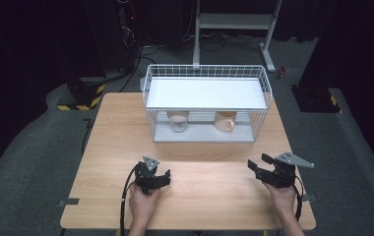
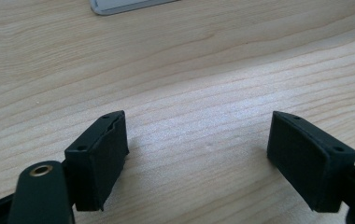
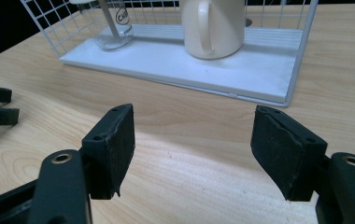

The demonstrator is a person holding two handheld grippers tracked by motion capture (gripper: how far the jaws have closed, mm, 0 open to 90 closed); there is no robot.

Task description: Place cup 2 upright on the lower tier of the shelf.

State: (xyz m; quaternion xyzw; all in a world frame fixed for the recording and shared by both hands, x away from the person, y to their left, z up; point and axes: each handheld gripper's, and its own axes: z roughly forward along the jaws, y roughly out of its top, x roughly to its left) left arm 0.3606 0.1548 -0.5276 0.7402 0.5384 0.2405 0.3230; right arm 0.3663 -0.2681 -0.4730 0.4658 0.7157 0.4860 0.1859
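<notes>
Only partial print, looks like "Cr…", on glass jar [image 3: 115, 28]; rest unreadable.

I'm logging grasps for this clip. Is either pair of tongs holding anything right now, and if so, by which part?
Nothing is held. The left tongs and the right tongs both stand open above the bare table.

Bare worktop [image 1: 200, 172] lay open between both claws and the wire rack [image 1: 205, 103]. Rack's front was open under its shelf; mug [image 3: 211, 28] and glass jar [image 3: 115, 28] stood inside, apart, with a gap between them.
</notes>
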